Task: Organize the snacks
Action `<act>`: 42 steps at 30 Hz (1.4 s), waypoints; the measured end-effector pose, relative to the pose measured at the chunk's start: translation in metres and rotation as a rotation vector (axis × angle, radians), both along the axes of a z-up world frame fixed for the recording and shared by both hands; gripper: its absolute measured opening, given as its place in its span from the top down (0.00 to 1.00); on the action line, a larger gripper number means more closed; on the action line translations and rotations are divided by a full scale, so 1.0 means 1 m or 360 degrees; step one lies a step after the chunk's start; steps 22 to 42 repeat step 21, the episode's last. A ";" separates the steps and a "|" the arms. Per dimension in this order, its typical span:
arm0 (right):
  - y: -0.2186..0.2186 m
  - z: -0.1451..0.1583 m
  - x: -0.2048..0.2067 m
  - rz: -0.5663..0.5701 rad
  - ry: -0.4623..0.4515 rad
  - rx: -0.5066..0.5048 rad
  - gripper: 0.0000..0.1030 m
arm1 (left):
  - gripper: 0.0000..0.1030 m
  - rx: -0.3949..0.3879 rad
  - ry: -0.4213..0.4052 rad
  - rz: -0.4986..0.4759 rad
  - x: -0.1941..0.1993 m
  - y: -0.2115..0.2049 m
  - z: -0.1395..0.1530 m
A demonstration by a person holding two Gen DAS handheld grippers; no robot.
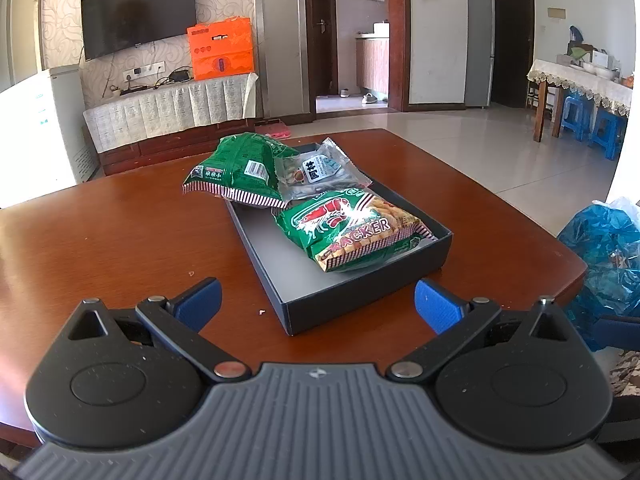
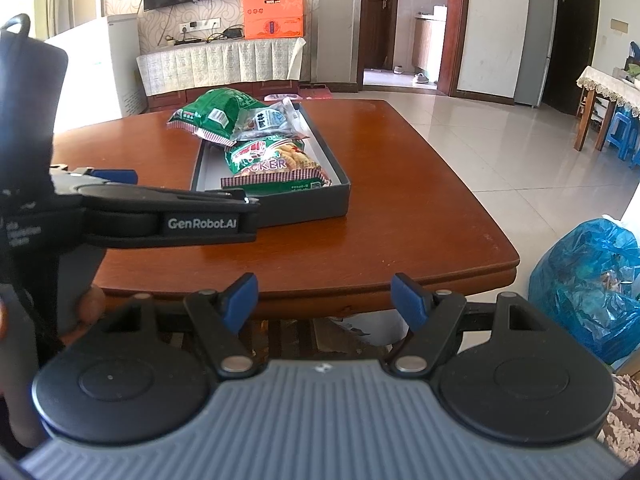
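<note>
A dark grey open box (image 1: 360, 292) (image 2: 304, 204) lies on the brown wooden table (image 1: 120, 232) (image 2: 400, 200). Inside it lies a green prawn cracker bag (image 1: 352, 232) (image 2: 272, 164). Behind that rests a clear packet with a white label (image 1: 320, 172) (image 2: 268, 122). A second green bag (image 1: 236, 168) (image 2: 212, 114) leans over the box's far left rim. My left gripper (image 1: 318, 304) is open just short of the box's near corner, holding nothing. My right gripper (image 2: 324, 300) is open at the table's near edge, empty. The left gripper's body (image 2: 160, 216) shows side-on in the right wrist view.
A blue plastic bag (image 1: 604, 248) (image 2: 584, 284) sits off the table's right edge. Small crumbs (image 1: 262, 312) lie on the table near the box. A TV cabinet (image 1: 172, 108), an orange carton (image 1: 222, 48) and a dining table with blue stools (image 1: 588, 120) stand far behind.
</note>
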State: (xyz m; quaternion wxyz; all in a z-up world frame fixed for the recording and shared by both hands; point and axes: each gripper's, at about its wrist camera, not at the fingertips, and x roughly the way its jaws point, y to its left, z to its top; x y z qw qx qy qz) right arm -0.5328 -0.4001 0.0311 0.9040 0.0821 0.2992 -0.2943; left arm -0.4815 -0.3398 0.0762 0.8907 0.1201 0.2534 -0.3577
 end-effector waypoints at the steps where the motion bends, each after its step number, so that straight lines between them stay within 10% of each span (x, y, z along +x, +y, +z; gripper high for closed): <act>1: -0.001 0.000 0.000 0.0001 0.0000 0.0002 0.27 | 0.00 -0.0010 -0.0003 0.0008 0.000 0.001 0.000; 42: -0.002 0.000 -0.001 0.0002 0.0001 0.0016 0.27 | 0.00 -0.0039 -0.0095 -0.0038 -0.004 -0.001 0.001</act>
